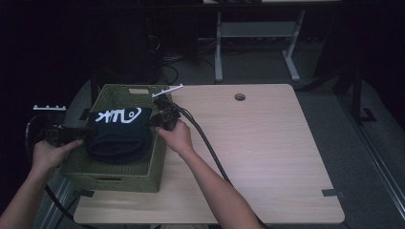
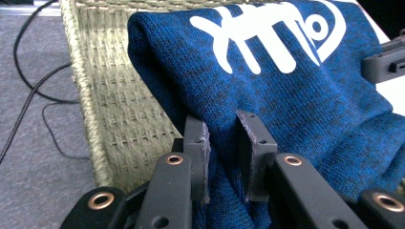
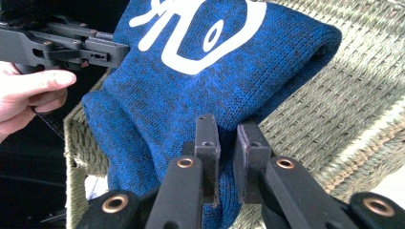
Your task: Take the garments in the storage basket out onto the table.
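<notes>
Since both tools, left and right, are clamped on its opposite ends, the soft sweater probably sags over the basket at the surface's left edge.

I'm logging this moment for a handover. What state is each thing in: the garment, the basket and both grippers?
Blue knit garment: folded, white print up, held over the basket from both sides.
Woven basket: upright on the table, open at the top, garment sagging into it.
Left gripper: jaws shut on a fold of the garment.
Right gripper: jaws shut on the garment's other edge.
Table: bare wood beside the basket.
</notes>
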